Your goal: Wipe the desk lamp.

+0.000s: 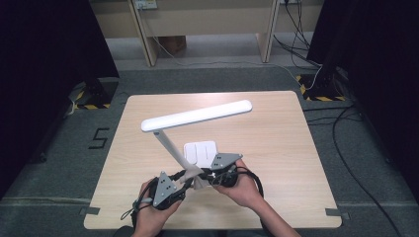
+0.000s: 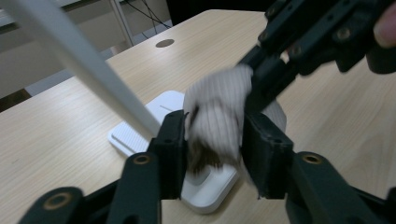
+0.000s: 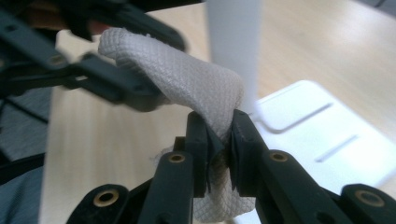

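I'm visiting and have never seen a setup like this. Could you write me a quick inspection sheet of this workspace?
Surface: light wooden table, tidy.
Job's things: white cloth stretched between both grippers; white desk lamp standing on its base.
Clutter: nothing seen.
Grippers: right gripper pinches the cloth; left gripper has the cloth between its jaws, whether its pads press it I cannot tell.
Cables: black gripper cable looped by the right hand; floor cables right of the table.
Surroundings: grey carpet, wooden furniture legs behind.
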`<state>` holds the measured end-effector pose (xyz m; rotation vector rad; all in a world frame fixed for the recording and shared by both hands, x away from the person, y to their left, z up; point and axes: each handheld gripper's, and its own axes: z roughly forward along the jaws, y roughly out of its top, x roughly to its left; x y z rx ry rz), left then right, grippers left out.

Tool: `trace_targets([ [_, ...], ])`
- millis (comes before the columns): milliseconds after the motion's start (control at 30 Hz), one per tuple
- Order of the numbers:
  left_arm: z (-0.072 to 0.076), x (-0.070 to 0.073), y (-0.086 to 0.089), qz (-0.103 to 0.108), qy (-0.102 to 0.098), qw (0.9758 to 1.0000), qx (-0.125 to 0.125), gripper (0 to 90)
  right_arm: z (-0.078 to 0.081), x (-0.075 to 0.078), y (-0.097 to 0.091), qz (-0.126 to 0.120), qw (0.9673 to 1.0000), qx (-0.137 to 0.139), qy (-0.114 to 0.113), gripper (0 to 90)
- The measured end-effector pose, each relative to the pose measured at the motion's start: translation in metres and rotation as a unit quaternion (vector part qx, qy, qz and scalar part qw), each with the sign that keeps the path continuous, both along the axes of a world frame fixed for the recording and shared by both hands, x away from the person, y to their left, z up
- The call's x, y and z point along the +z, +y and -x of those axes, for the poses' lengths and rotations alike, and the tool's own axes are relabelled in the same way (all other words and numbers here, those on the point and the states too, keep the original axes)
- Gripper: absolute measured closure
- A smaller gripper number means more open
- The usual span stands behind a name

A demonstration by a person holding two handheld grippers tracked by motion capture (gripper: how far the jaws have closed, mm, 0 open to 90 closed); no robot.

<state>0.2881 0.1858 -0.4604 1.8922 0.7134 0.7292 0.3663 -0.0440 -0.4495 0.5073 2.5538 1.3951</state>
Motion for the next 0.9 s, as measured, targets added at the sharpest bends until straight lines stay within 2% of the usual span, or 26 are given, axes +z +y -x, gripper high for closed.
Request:
trace_targets([
  [100, 0.004, -0.004, 0.01, 0.0, 0.004, 0.9999, 0.011, 54.9, -0.004, 0.006, -0.007, -0.012, 0.9995, -0.025, -0.019, 80.4],
  [200, 0.004, -0.013, 0.021, -0.004, 0.022, 0.9994, 0.027, 57.0, -0.007, 0.014, -0.012, -0.025, 0.998, -0.045, -0.036, 80.4],
  [333, -0.01, -0.025, 0.028, -0.003, 0.057, 0.9972, 0.048, 62.8, -0.009, 0.026, -0.012, -0.033, 0.9957, -0.057, -0.064, 80.4],
  [433, -0.024, -0.031, 0.025, 0.011, 0.081, 0.9957, 0.044, 63.9, -0.008, 0.034, -0.007, -0.038, 0.9939, -0.062, -0.083, 80.3],
  [500, -0.032, -0.035, 0.023, 0.028, 0.094, 0.9945, 0.036, 62.8, -0.008, 0.039, -0.003, -0.039, 0.9928, -0.063, -0.094, 80.3],
  [567, -0.036, -0.038, 0.019, 0.028, 0.095, 0.9945, 0.036, 60.7, -0.008, 0.044, 0.0, -0.044, 0.9911, -0.063, -0.108, 80.3],
  [800, -0.041, -0.041, 0.01, 0.026, 0.092, 0.9951, 0.026, 55.7, -0.009, 0.051, 0.006, -0.048, 0.9901, -0.06, -0.118, 80.2],
  [900, -0.044, -0.042, 0.007, 0.034, 0.095, 0.9945, 0.027, 53.3, -0.008, 0.052, 0.007, -0.05, 0.9898, -0.061, -0.118, 80.2],
])
